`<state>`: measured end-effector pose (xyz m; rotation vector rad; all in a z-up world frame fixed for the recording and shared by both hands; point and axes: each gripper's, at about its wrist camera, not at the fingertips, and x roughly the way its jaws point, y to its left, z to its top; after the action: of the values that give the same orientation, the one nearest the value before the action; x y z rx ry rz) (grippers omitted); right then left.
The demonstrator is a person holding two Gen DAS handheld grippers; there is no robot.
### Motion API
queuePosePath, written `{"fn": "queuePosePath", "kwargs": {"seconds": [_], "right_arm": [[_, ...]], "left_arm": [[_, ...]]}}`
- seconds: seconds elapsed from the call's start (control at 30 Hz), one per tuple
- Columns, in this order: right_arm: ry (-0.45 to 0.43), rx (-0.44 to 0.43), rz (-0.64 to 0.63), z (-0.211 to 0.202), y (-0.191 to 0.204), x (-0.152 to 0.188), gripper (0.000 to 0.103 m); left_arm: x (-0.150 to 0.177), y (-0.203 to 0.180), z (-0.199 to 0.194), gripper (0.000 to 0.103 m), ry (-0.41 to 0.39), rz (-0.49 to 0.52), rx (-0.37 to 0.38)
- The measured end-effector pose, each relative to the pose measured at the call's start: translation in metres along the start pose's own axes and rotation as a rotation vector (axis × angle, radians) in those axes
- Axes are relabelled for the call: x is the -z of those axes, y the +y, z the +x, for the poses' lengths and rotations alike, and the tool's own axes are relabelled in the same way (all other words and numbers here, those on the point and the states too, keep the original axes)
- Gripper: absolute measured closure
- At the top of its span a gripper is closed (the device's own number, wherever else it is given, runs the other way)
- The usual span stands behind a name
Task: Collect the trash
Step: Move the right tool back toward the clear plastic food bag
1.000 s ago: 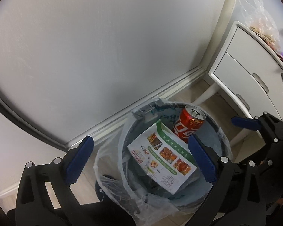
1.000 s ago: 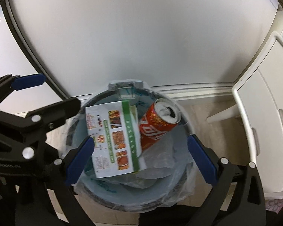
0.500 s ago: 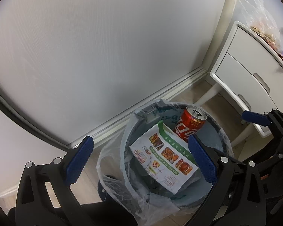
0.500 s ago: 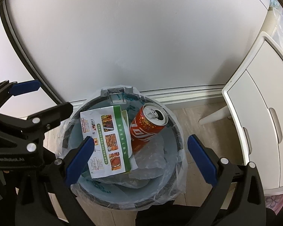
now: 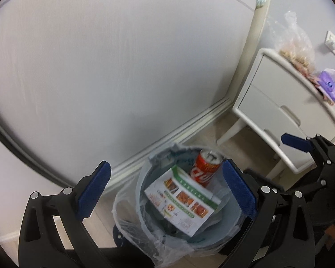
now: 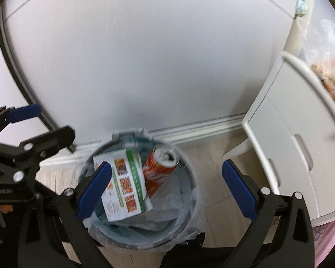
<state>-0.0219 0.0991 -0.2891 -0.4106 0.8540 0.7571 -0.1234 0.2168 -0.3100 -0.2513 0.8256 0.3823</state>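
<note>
A round grey trash bin (image 5: 143, 192) (image 6: 191, 178) lined with a clear plastic bag stands on the floor by the wall. Inside it lie a red soda can (image 5: 204, 167) (image 6: 159, 167) and a white and green food box (image 5: 183, 198) (image 6: 125, 185), on crumpled plastic. My left gripper (image 5: 165, 189) is open and empty above the bin. My right gripper (image 6: 165, 189) is open and empty above the bin too. The right gripper's fingertip (image 5: 293, 141) shows at the right of the left wrist view; the left gripper's fingertip (image 6: 22, 112) shows at the left of the right wrist view.
A white nightstand (image 5: 279, 111) (image 6: 290, 138) with two drawers stands to the right of the bin, with a clear bag of snacks (image 5: 297, 49) and a purple item (image 5: 329, 84) on top. A pale wall with a white skirting board (image 5: 178, 129) is behind the bin.
Both grippers have risen and pulled back from the bin, which now looks smaller and lower in both views. The can and box lie as before.
</note>
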Motion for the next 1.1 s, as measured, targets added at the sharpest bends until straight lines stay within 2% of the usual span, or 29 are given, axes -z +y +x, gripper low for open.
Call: {"fn": "queuePosePath", "kwargs": {"seconds": [0.27,0.5,0.77,0.93,1.1], "right_arm": [[-0.141,0.065,0.065,-0.046,-0.039,-0.033,0.007],[-0.173,0.127,0.090,-0.074,-0.081,-0.052,0.007],[-0.288,0.260,0.148,-0.133,-0.156,-0.050,0.007],[-0.299,0.325,0.211,-0.160,-0.212,-0.051,0.007],[-0.300,0.382,0.221,-0.170,-0.260,-0.061,0.007]], "left_arm": [[-0.052,-0.019,-0.039,0.006,-0.131,0.004,0.053],[-0.100,-0.053,-0.063,0.006,-0.222,0.056,0.120],[-0.137,-0.093,-0.057,0.006,-0.201,0.091,0.204],[-0.156,-0.140,-0.047,0.006,-0.200,0.177,0.251],[-0.185,-0.193,-0.037,0.006,-0.203,0.244,0.306]]}}
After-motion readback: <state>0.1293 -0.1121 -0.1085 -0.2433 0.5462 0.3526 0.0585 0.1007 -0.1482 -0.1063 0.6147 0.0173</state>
